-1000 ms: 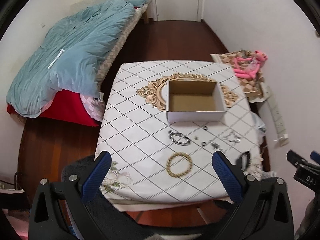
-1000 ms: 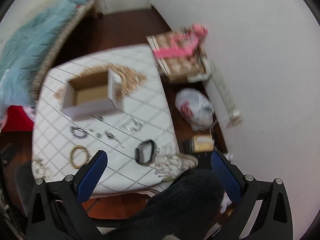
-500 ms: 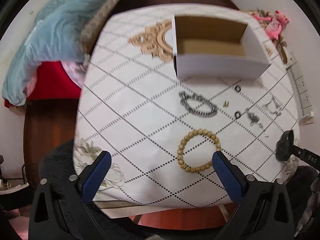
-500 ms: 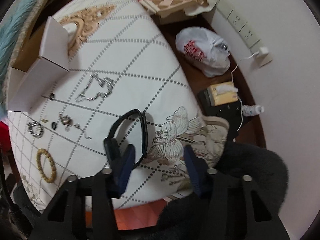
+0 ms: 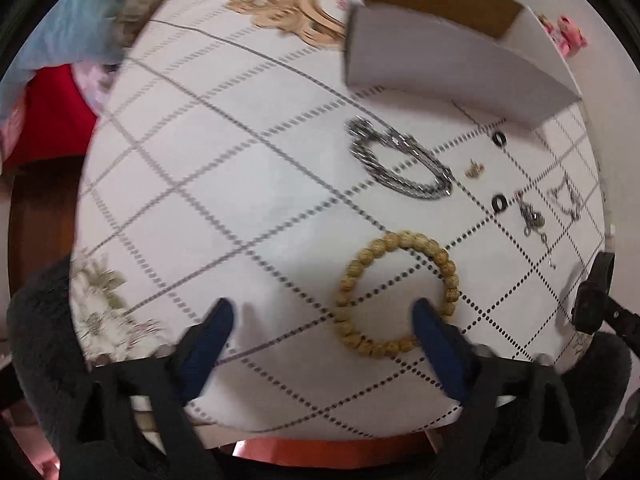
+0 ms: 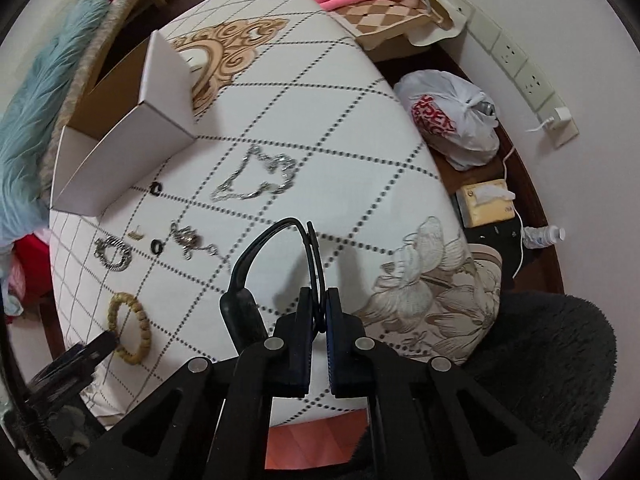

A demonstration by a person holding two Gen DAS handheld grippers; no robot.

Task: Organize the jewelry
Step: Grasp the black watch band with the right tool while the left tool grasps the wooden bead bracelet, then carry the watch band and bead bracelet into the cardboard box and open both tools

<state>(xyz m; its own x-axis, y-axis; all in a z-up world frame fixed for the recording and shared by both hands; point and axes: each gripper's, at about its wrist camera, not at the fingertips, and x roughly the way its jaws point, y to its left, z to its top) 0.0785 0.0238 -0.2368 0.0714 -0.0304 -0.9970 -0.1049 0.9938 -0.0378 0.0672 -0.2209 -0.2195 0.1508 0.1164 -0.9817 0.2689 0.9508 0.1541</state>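
Observation:
A wooden bead bracelet (image 5: 396,294) lies on the white diamond-pattern tablecloth (image 5: 240,184). My left gripper (image 5: 324,320) is open, low over the cloth, its right finger (image 5: 430,322) inside the bracelet's ring. A silver chain bracelet (image 5: 400,160), two black rings (image 5: 499,203), an earring and thin chains lie beyond. An open white cardboard box (image 5: 448,60) stands at the back. My right gripper (image 6: 319,310) is shut on a black band bracelet (image 6: 276,248). The bead bracelet also shows in the right wrist view (image 6: 130,328).
A silver necklace (image 6: 256,176) lies near the box (image 6: 120,148). A bed with a blue quilt (image 6: 36,92) is left of the table. On the floor to the right are a white plastic bag (image 6: 452,116), a tissue box (image 6: 482,204) and a wall power strip.
My left gripper has dropped toward the bead bracelet, its right finger now inside the ring. My right gripper has closed on the black band bracelet.

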